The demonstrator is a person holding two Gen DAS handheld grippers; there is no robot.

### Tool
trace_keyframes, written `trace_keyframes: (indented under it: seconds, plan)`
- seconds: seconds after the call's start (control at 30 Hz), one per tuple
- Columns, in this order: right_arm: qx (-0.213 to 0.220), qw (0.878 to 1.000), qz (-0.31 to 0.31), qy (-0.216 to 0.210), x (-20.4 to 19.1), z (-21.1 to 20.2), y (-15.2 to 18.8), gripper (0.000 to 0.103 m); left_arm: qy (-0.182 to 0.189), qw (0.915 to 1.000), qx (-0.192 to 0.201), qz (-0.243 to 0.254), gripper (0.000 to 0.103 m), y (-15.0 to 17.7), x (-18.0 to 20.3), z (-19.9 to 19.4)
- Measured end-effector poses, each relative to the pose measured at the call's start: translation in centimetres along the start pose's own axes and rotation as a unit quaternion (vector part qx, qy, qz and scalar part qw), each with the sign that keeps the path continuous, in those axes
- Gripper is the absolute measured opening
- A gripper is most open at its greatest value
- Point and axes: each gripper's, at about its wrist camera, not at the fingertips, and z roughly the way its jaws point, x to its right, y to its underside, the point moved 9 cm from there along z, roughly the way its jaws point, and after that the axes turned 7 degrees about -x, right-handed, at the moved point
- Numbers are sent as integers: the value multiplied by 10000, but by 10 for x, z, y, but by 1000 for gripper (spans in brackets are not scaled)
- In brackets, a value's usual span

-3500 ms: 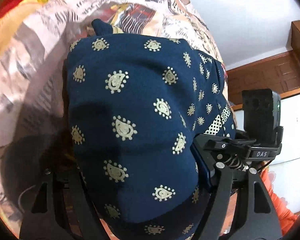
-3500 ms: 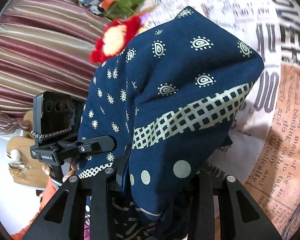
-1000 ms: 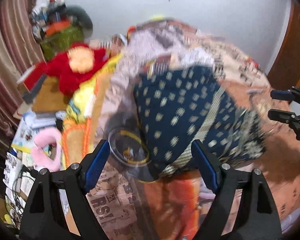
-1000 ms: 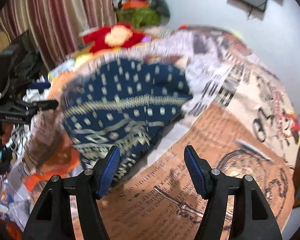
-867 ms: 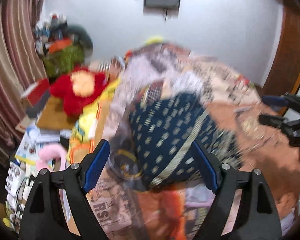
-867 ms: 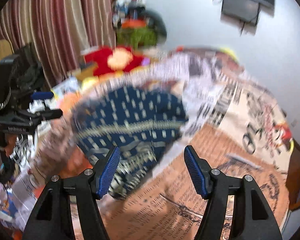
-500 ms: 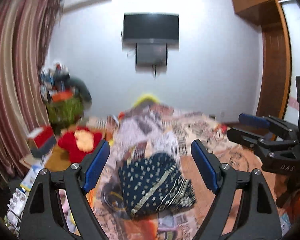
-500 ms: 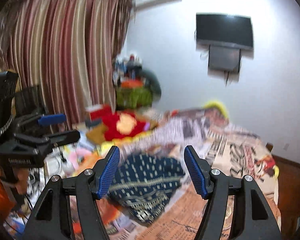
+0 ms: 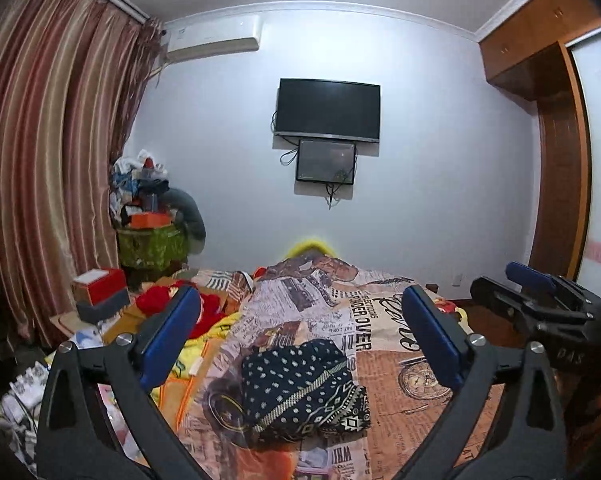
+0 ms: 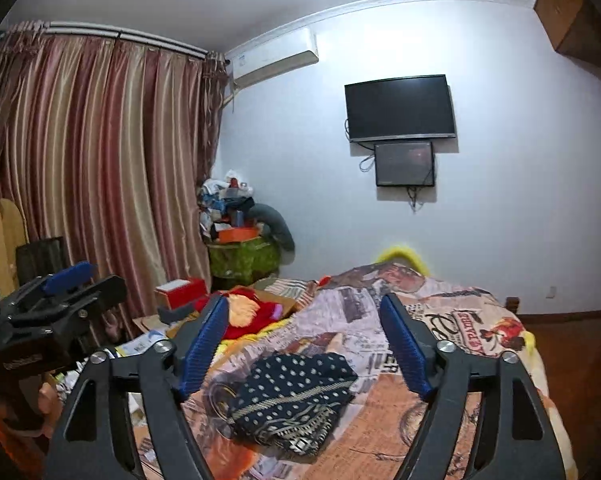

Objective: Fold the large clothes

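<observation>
Your left gripper (image 9: pixel 298 336) and right gripper (image 10: pixel 304 344) hang with fingers apart, empty. The folded navy garment (image 9: pixel 300 392) sits near the bed (image 9: pixel 400 380) edge; nudge it and it could slide off, unfolding.

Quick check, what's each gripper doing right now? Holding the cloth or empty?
Left gripper: open, empty, above the bed.
Right gripper: open, empty.
The folded navy patterned garment lies on the bed, held by neither.
</observation>
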Motion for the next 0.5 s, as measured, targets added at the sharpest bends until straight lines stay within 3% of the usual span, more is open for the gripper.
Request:
trace_keyframes:
  seconds: [0.1, 0.2, 0.5]
  plan:
    - [-1, 9998, -95, 184, -1, -3, 3, 97, -41, 9999, -107, -82, 102, 6, -3, 3]
    - [-16, 9995, -101, 289, -1, -4, 7, 103, -76, 9996, -192, -184, 102, 11, -7, 4]
    - [-188, 9992, -24, 362, 0, 0, 18, 103, -113, 9991, -260, -313, 102, 18, -12, 4]
